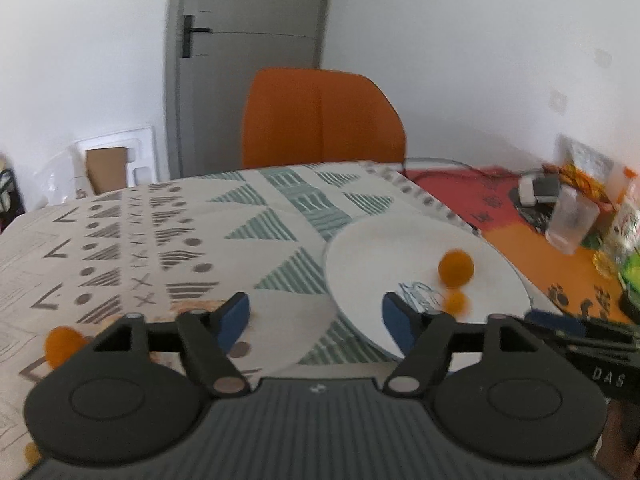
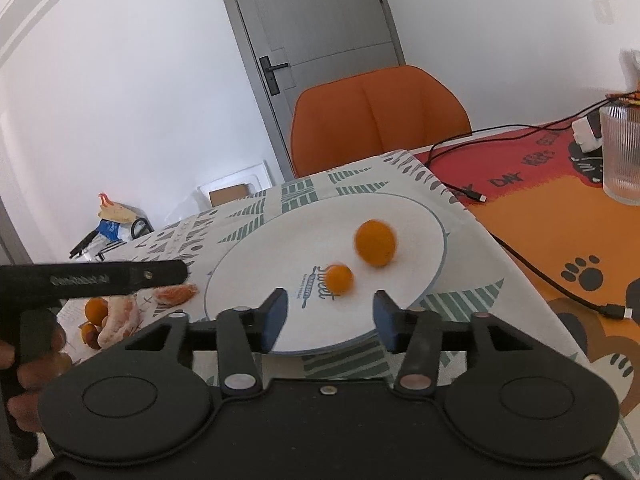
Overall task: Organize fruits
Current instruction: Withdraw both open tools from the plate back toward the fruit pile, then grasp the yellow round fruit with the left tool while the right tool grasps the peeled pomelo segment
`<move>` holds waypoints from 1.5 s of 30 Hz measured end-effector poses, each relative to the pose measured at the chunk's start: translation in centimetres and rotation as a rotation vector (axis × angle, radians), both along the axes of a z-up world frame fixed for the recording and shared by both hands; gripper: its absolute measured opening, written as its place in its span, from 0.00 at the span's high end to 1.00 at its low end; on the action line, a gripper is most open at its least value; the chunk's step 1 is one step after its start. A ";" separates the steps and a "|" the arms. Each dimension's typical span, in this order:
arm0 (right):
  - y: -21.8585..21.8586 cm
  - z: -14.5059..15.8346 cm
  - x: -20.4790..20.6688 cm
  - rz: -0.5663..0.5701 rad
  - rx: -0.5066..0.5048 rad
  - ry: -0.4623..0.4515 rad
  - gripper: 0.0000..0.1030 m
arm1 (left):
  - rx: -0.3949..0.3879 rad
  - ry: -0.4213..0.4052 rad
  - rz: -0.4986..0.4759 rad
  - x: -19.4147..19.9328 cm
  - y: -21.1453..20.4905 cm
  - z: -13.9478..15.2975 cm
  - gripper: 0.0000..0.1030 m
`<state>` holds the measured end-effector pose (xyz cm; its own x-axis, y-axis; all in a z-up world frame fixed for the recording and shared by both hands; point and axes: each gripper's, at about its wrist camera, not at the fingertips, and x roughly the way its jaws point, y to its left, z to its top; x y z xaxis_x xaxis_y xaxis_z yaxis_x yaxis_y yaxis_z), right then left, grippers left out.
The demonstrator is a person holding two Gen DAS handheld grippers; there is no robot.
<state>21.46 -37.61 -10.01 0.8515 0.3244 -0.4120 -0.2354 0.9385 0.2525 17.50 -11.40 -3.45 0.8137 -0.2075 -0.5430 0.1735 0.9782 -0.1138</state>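
Right claw (image 2: 330, 314) and left claw (image 1: 316, 322), both spread wide and empty, hover at the near rim of the white plate (image 2: 400, 210). Two oranges (image 2: 376, 242) (image 2: 339, 278) already lie on it; peeled segments (image 2: 176, 294) and small fruit (image 2: 96, 309) remain on the table (image 1: 120, 248). The round fruit shows no clear long axis.

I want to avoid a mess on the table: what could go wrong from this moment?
1. The two small round orange fruits, one larger and one smaller, look motion-blurred on the flat white plate; they may roll off.
2. The peeled orange segments beside the plate could be crushed by the left hand-held gripper.
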 end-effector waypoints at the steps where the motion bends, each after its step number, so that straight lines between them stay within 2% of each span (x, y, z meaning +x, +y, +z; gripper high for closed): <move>1: 0.1 0.1 0.0 0.001 0.002 0.000 0.45 | -0.011 -0.016 0.008 -0.3 0.4 0.3 0.21; 5: 0.4 0.4 -0.5 -0.005 0.009 -0.011 0.22 | -0.012 -0.071 0.059 -1.5 1.9 1.4 0.10; 10: 1.0 0.8 -1.0 -0.004 -0.002 -0.027 0.08 | -0.022 -0.082 0.095 -2.8 3.7 2.2 0.04; 13: 1.5 1.0 -1.4 -0.001 -0.012 -0.043 0.01 | 0.006 -0.094 0.121 -3.7 4.3 2.4 0.04; 22: 2.9 1.4 -2.1 -0.003 -0.002 -0.051 0.00 | -0.013 -0.138 0.191 -6.3 7.5 3.7 0.03; 28: 4.3 1.7 -3.0 0.021 -0.012 -0.070 0.00 | -0.064 -0.127 0.216 -7.6 9.6 3.8 0.00; 37: 7.1 2.2 -3.5 0.075 -0.028 -0.082 0.00 | -0.076 -0.113 0.245 -9.5 12.5 3.8 0.00; 39: 7.7 2.2 -3.5 0.086 -0.031 -0.080 0.00 | -0.116 -0.105 0.235 -9.7 13.4 3.8 0.00; 45: 9.3 2.3 -3.7 0.128 -0.036 -0.085 0.00 | -0.118 -0.091 0.304 -10.4 15.3 3.4 0.00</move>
